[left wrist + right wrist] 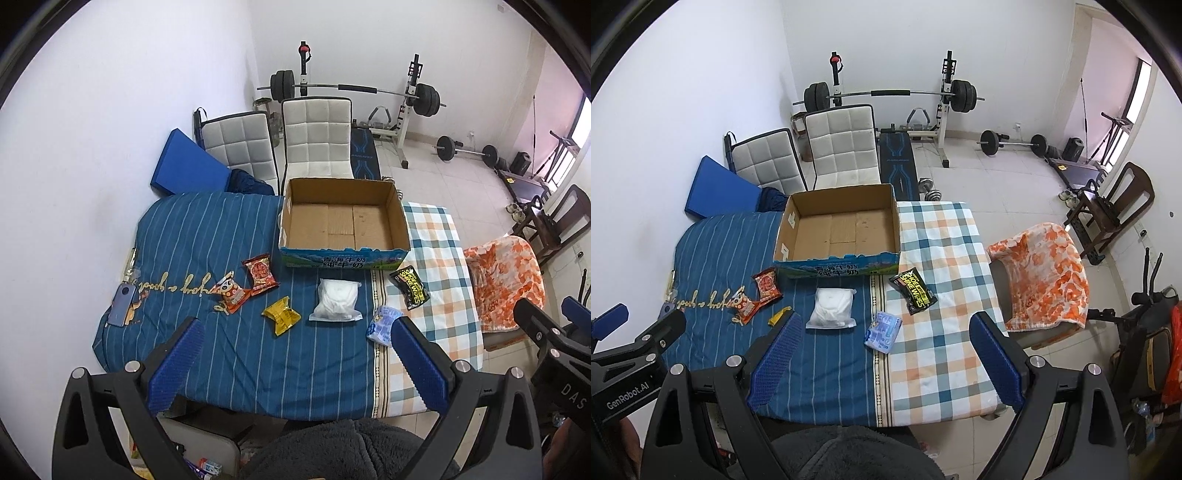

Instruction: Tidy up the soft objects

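An empty cardboard box [345,221] [842,229] stands at the back of the cloth-covered table. In front of it lie several soft packets: a red snack bag [259,274] [767,285], an orange-white snack bag [231,292] [744,305], a yellow packet [281,315] [777,315], a white clear bag [337,300] [832,304], a light blue tissue pack [384,324] [882,328] and a black wipes pack [410,288] [913,290]. My left gripper [295,354] is open and empty above the near edge. My right gripper [886,350] is open and empty, to its right.
A blue phone [122,305] lies at the table's left edge. A chair with an orange blanket [1045,273] stands to the right. Two white chairs [314,136] and a weight bench [897,162] stand behind the table. A wall is on the left.
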### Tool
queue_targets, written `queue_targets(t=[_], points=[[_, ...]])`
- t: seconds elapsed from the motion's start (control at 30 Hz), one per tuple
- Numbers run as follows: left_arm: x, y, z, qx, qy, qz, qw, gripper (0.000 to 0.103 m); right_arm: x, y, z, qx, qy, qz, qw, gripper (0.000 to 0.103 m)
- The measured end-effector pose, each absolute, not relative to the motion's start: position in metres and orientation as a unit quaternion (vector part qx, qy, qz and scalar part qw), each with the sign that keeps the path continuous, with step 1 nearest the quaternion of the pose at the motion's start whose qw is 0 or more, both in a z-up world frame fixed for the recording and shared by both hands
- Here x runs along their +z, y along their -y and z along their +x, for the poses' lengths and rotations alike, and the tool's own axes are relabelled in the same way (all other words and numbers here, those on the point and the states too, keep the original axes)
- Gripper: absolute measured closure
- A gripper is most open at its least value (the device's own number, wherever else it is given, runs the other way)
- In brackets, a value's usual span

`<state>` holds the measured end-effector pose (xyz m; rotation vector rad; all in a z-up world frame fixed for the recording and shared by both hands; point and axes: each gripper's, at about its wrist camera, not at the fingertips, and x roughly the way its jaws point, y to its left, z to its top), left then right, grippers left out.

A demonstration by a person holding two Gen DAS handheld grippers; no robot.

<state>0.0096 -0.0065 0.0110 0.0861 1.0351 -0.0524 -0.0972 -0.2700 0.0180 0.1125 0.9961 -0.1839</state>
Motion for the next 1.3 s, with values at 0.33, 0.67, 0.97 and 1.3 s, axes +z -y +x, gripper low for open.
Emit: queue_targets(t=[0.33, 0.67, 0.97, 1.3], points=[[0.013, 0.011, 0.010, -0.030, -0.490, 0.043, 0.870, 0.000, 0.022, 0.271, -0.101, -0.090, -0.472, 0.051, 0.876, 0.009], [0.017, 0.010, 0.011, -0.028, -0.485, 0.044, 0.873, 0.000, 0.025, 0.270, -0.101, -0.088, -0.473, 0.051, 0.875, 0.009], [0.021, 0.010, 0.010, -0.026, -0.482, 0.042, 0.875, 0.000, 0.027, 0.270, -0.101, -0.090, -0.475, 0.050, 0.874, 0.009], [0.024, 0.011, 0.010, -0.027, -0.479, 0.040, 0.876, 0.000, 0.031, 0.271, -0.100, -0.093, -0.468, 0.045, 0.878, 0.009]])
